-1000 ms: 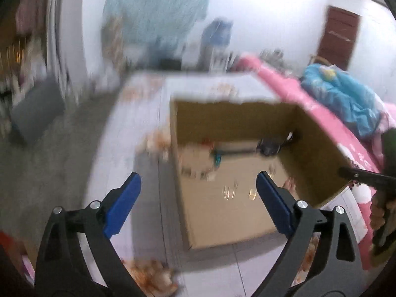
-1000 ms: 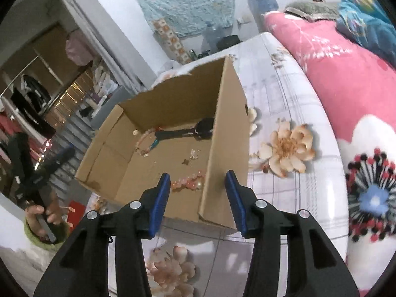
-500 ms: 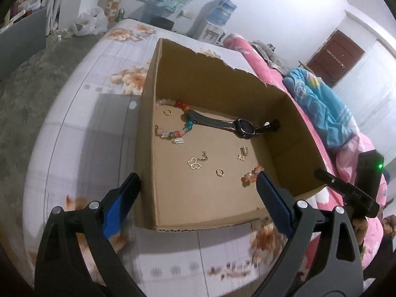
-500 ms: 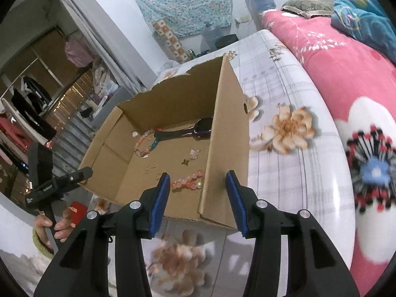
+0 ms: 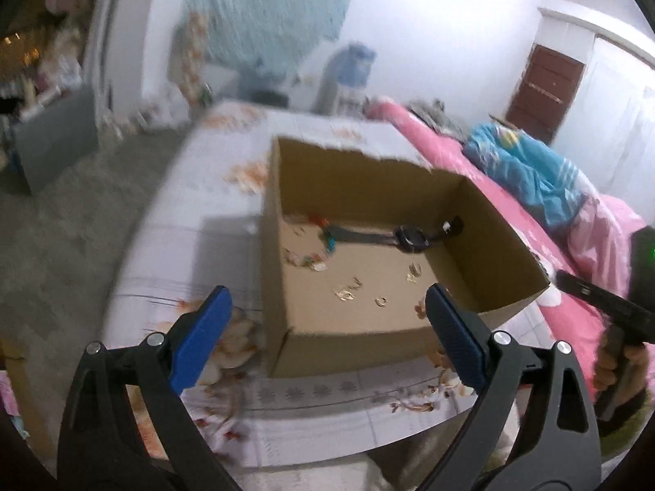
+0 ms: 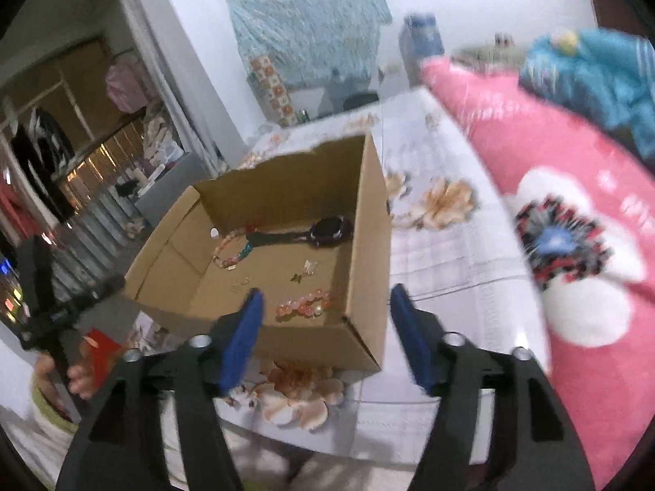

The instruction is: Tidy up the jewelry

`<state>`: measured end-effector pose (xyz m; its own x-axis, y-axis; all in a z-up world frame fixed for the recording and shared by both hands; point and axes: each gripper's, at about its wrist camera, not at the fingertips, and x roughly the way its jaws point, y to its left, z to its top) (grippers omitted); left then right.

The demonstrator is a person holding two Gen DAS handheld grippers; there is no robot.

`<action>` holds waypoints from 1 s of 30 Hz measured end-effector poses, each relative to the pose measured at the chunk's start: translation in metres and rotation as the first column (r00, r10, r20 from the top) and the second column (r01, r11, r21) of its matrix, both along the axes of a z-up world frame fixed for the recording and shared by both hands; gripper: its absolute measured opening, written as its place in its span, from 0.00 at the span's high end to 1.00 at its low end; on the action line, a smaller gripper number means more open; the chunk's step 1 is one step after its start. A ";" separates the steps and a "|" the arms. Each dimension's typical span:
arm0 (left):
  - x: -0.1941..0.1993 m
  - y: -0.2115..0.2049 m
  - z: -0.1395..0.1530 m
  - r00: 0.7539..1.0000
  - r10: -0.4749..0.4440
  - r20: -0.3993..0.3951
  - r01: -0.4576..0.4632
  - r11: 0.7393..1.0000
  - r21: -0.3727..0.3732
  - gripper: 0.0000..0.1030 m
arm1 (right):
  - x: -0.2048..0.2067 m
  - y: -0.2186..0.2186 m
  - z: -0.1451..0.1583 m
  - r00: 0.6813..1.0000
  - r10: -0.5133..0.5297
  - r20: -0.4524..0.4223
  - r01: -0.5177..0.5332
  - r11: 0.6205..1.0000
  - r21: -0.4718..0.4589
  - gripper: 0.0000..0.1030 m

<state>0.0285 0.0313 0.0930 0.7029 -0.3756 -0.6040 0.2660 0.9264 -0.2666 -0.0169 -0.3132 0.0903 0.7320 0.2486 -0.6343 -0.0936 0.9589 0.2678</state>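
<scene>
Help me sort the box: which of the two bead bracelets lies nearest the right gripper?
The pink bead bracelet, just beyond the right gripper by the box's near wall; the multicoloured one lies farther back beside the watch.

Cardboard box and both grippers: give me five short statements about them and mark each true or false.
1. The cardboard box is open at the top. True.
2. A black watch lies inside the box. True.
3. The pink bead bracelet lies on the bedsheet outside the box. False: it is on the box floor near the front wall.
4. The left gripper holds a ring. False: its jaws stand apart and empty.
5. The right gripper is clamped on the box wall. False: its jaws are opening, pressing on nothing.
</scene>
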 end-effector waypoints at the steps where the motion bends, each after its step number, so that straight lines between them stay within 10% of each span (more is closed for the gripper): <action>1: -0.009 0.001 0.003 0.999 0.022 0.026 -0.022 1.000 0.021 0.08 | -0.006 0.003 0.003 1.000 0.012 0.008 -0.011 1.000 -0.014 0.26; 17: -0.022 -0.030 -0.019 0.974 0.188 -0.126 -0.161 0.967 0.200 0.08 | 0.006 0.088 -0.030 0.988 -0.038 -0.148 0.014 0.987 -0.163 0.10; 30: -0.016 -0.076 -0.027 0.969 0.155 -0.194 -0.086 0.943 0.323 0.08 | 0.018 0.093 -0.038 0.975 -0.098 -0.198 0.066 0.985 -0.161 0.08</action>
